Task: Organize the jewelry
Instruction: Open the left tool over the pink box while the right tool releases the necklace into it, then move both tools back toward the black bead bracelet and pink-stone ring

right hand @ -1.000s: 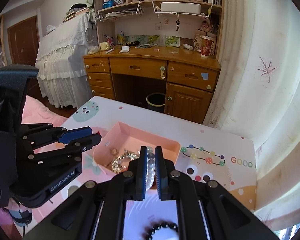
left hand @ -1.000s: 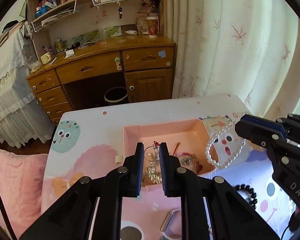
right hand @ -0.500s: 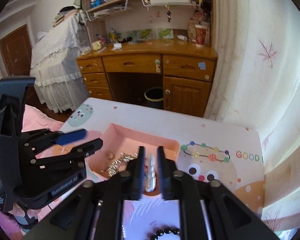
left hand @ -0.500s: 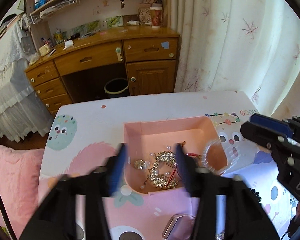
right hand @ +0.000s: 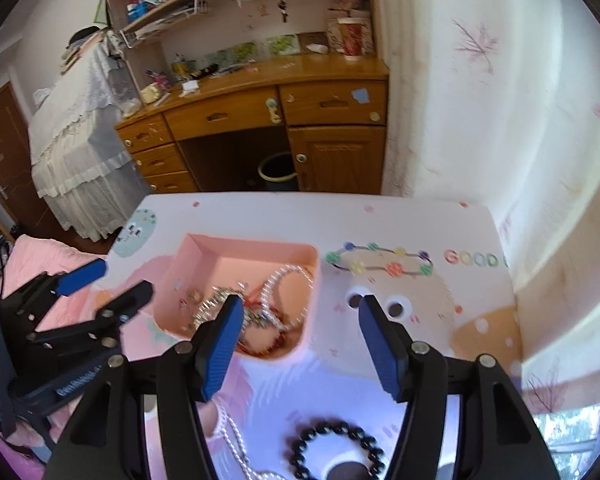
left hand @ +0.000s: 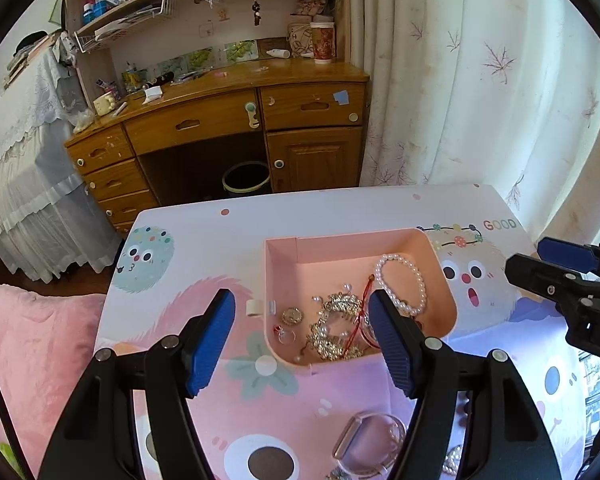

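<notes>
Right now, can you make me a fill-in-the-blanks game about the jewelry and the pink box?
1. The white pearl bracelet lies inside the ____ box.
2. The left gripper and the right gripper are both ____.
3. The bracelet of ____ beads lies on the table, outside the box.

Missing words: pink; open; black

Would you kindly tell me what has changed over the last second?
Both claws opened. The left claw released its small silver piece and the right claw released the pearl bracelet; both now lie in the pink tray. The tray and the black bead bracelet stayed put.
</notes>
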`<state>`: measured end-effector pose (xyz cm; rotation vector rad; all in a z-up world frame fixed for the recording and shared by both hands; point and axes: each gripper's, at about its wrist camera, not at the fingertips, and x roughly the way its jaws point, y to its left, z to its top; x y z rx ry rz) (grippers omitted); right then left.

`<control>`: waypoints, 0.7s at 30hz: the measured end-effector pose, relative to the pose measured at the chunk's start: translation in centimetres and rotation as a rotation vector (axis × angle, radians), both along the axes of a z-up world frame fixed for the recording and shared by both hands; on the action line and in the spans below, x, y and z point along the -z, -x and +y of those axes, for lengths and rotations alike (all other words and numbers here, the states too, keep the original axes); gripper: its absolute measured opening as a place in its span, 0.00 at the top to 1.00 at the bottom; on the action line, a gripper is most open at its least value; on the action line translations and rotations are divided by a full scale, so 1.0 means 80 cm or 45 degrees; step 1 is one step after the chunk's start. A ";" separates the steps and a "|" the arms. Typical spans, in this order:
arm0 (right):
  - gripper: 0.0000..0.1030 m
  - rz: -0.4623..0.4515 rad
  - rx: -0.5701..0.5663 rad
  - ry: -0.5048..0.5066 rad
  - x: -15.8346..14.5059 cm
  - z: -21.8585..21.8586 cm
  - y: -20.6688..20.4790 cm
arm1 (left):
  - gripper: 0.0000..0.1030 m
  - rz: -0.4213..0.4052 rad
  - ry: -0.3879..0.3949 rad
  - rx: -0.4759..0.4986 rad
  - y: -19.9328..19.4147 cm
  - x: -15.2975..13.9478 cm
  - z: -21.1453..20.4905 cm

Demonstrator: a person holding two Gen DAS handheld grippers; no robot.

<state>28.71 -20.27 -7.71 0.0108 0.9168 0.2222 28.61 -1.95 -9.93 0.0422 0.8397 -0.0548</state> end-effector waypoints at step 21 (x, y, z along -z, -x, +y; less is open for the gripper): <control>0.41 0.149 -0.041 0.120 0.022 -0.052 0.095 | 0.34 0.129 0.032 0.000 0.090 0.019 -0.032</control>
